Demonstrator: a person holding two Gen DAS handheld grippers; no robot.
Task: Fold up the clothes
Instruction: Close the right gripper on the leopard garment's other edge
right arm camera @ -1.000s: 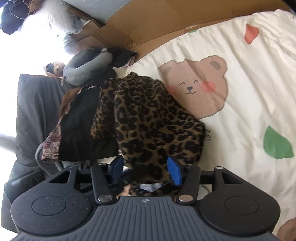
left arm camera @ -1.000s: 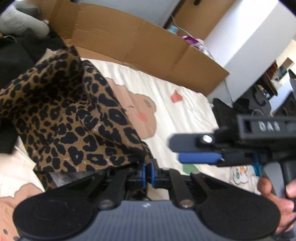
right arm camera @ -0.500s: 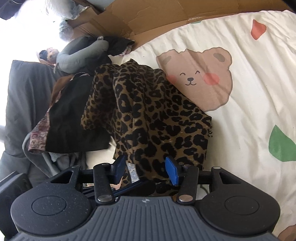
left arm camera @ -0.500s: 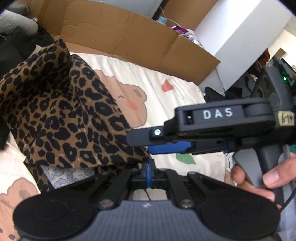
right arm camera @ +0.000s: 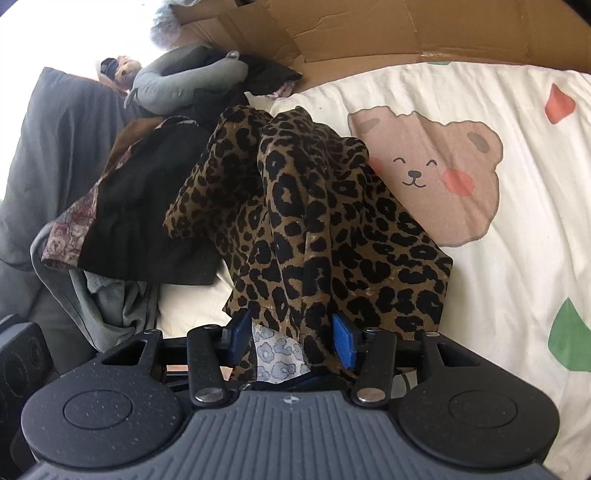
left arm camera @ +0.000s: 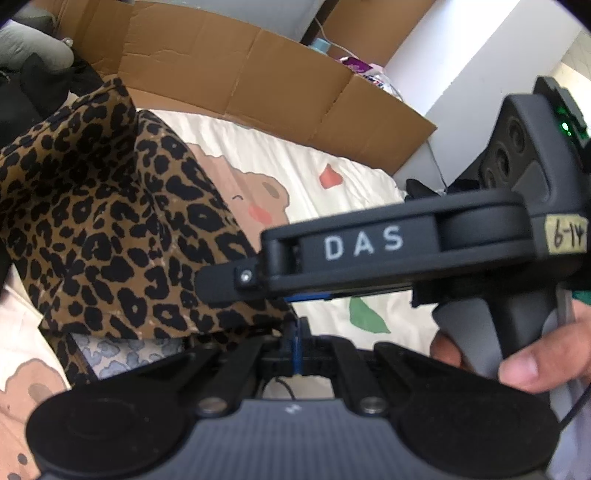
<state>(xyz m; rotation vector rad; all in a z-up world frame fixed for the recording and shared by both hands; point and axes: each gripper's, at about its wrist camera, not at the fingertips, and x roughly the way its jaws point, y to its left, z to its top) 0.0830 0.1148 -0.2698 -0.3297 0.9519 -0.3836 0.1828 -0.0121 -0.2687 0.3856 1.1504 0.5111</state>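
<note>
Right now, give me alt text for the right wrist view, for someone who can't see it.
The right claw stands open around the lower edge of a leopard-print garment draped on a cream bedsheet printed with a smiling bear. To the left lies a pile of dark clothes, with flattened cardboard along the top.

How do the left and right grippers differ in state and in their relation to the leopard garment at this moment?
The left gripper has its blue pads pressed together, pinching an edge of the leopard-print garment; the right gripper is open, its pads spread apart with the cloth lying loosely between them, not clamped. The left one carries the fabric's weight; the right one only straddles it. Both point at the same garment over the bear-print sheet.
</note>
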